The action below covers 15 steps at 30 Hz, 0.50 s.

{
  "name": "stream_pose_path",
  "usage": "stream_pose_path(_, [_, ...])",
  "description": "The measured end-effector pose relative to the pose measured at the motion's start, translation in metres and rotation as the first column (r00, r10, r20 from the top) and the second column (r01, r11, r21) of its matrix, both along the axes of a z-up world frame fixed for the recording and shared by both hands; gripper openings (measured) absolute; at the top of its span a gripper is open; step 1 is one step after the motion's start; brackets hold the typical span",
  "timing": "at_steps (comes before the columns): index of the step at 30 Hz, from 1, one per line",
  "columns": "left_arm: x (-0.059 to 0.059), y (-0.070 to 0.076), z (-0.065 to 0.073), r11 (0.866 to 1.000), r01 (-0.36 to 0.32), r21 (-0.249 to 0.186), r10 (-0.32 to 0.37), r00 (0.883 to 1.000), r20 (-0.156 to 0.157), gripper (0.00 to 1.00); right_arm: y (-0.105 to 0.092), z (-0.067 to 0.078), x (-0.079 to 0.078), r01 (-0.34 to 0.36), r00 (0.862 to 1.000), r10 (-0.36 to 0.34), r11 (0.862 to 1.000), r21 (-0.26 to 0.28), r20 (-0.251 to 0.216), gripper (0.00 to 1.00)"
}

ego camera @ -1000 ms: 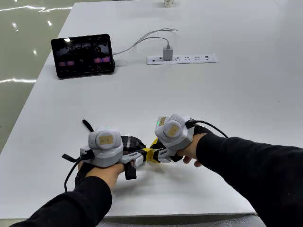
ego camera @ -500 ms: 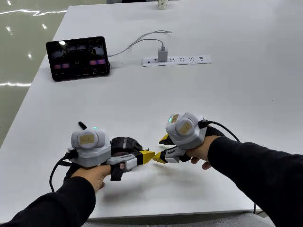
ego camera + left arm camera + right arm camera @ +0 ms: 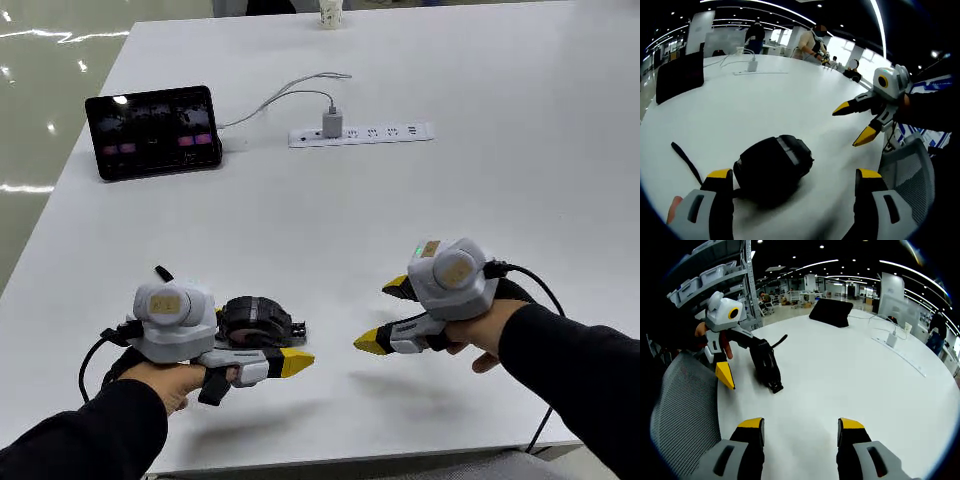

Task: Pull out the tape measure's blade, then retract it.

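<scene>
The black tape measure (image 3: 255, 320) lies on the white table (image 3: 400, 200) with its strap (image 3: 685, 160) trailing off. It sits between the jaws of my left gripper (image 3: 295, 343), which stand wide apart; in the left gripper view the case (image 3: 772, 167) is nearer the left jaw. I see no blade drawn out. My right gripper (image 3: 383, 315) hovers open to the right, a hand's width from the tape measure, with nothing in it. From the right gripper view the tape measure (image 3: 765, 362) lies beside the left gripper's yellow fingertip (image 3: 725, 375).
A dark tablet (image 3: 152, 130) stands at the back left. A white power strip (image 3: 385, 131) with a charger (image 3: 332, 124) and cable lies behind the work. A cup (image 3: 330, 12) is at the far edge. A grey mesh chair (image 3: 905, 170) stands at the table's near edge.
The right gripper has drawn away to the right from the tape measure, where the two grippers' tips met a second ago. The left gripper shifted slightly left.
</scene>
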<state>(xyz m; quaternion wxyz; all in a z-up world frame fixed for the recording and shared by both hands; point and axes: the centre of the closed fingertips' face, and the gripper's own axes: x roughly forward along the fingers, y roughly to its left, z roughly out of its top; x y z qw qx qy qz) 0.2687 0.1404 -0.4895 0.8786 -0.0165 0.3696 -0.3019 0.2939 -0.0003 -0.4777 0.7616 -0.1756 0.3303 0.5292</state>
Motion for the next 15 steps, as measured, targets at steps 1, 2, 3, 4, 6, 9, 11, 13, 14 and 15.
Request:
stream_pose_path(1, [-0.001,0.004,-0.001,1.000,0.005,0.016,-0.005,1.000,-0.001,0.99,-0.005,0.000,0.000,0.010,1.000,-0.010,1.000,0.003,0.000,0.58])
stream_pose_path(2, [-0.002,0.008,-0.001,0.999,0.008,0.031,-0.008,1.000,0.000,0.99,-0.008,0.001,0.000,0.017,1.000,-0.017,1.000,0.005,0.001,0.60])
stream_pose_path(3, [-0.003,0.011,0.000,0.999,0.012,0.038,-0.012,1.000,0.003,0.99,-0.012,0.002,0.000,0.022,1.000,-0.022,1.000,0.006,0.002,0.61])
stream_pose_path(4, [-0.004,0.016,0.001,0.999,0.013,0.042,-0.014,1.000,0.003,0.99,-0.017,0.003,-0.001,0.029,1.000,-0.029,1.000,0.008,0.002,0.62])
stream_pose_path(6, [-0.005,0.026,0.004,0.999,0.005,0.041,-0.005,1.000,-0.004,0.99,-0.024,0.006,-0.002,0.039,0.999,-0.039,0.999,0.011,0.007,0.66])
stream_pose_path(9, [-0.007,0.043,0.009,0.999,-0.002,0.050,0.002,1.000,-0.008,0.95,-0.037,0.007,-0.001,0.051,0.999,-0.051,0.999,0.013,0.019,0.71])
stream_pose_path(11, [-0.010,0.053,0.011,0.998,0.000,0.059,0.000,1.000,-0.011,0.91,-0.044,0.008,0.000,0.061,0.998,-0.062,0.998,0.010,0.022,0.75])
stream_pose_path(13, [-0.012,0.063,0.017,0.997,0.006,0.075,-0.006,1.000,-0.002,0.92,-0.053,0.009,0.000,0.070,0.997,-0.070,0.998,0.007,0.028,0.80])
stream_pose_path(14, [-0.014,0.066,0.021,0.996,0.010,0.085,-0.011,1.000,0.005,0.94,-0.057,0.010,0.000,0.074,0.997,-0.074,0.997,0.006,0.032,0.82])
stream_pose_path(15, [-0.016,0.070,0.024,0.996,0.011,0.091,-0.012,1.000,0.009,0.96,-0.060,0.011,-0.001,0.076,0.997,-0.076,0.997,0.006,0.034,0.84])
